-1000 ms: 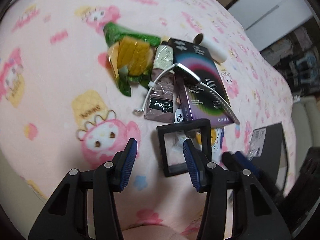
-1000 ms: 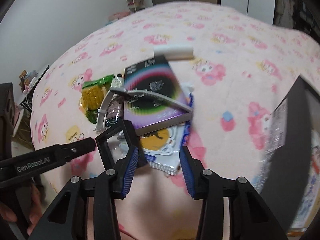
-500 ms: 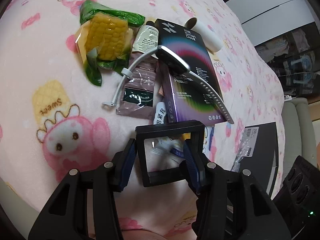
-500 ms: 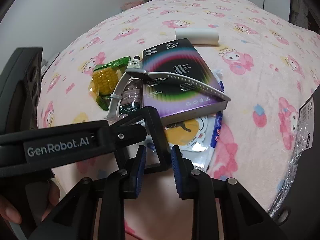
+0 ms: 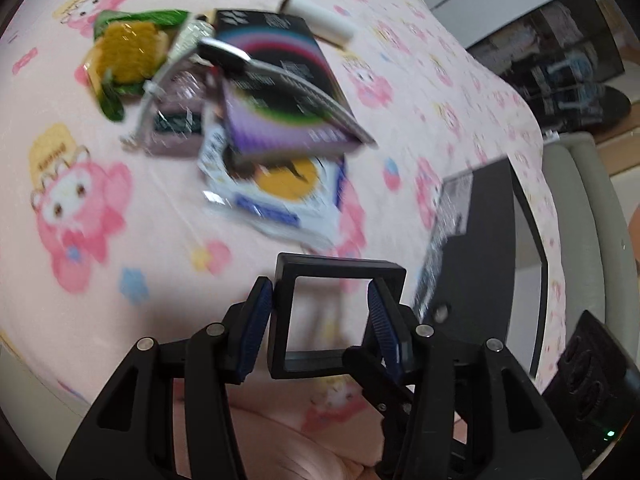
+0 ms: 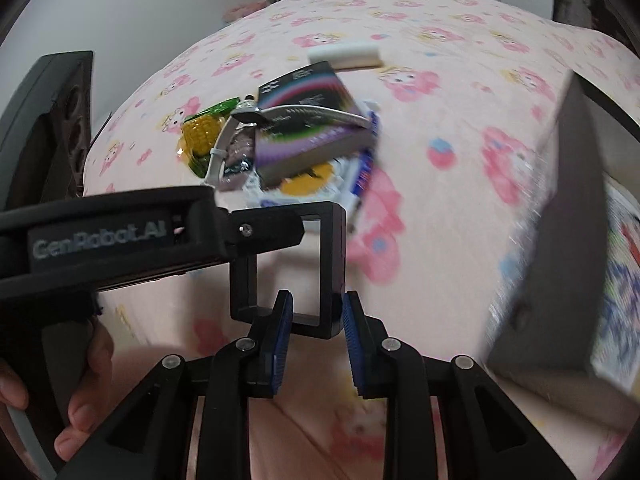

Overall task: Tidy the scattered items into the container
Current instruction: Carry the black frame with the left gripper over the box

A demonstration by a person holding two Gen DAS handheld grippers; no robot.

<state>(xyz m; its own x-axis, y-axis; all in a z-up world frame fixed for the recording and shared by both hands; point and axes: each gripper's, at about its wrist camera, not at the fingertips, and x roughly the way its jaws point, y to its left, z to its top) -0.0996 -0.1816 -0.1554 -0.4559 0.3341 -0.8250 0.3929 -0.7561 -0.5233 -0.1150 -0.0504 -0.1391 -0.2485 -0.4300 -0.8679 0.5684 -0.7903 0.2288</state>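
My left gripper is shut on a black square frame and holds it above the pink blanket. In the right wrist view the same frame hangs from the left gripper, which reaches in from the left. My right gripper sits at the frame's lower right corner, jaws narrowed, with a gap still showing beside the frame's bar. The black container stands at the right, also seen as a dark box. Farther off lie a purple box, a corn packet and a blue-white pouch.
A grey curved strap rests over the purple box, a brown sachet beside it, and a white roll behind. A hand holds the left gripper's handle. The blanket's edge runs along the near side; a shelf and a cabinet stand beyond the bed.
The left gripper closed on the black frame, lifted it off the pile and carried it right, toward the black container. The right gripper's jaws narrowed and came up to the frame's corner.
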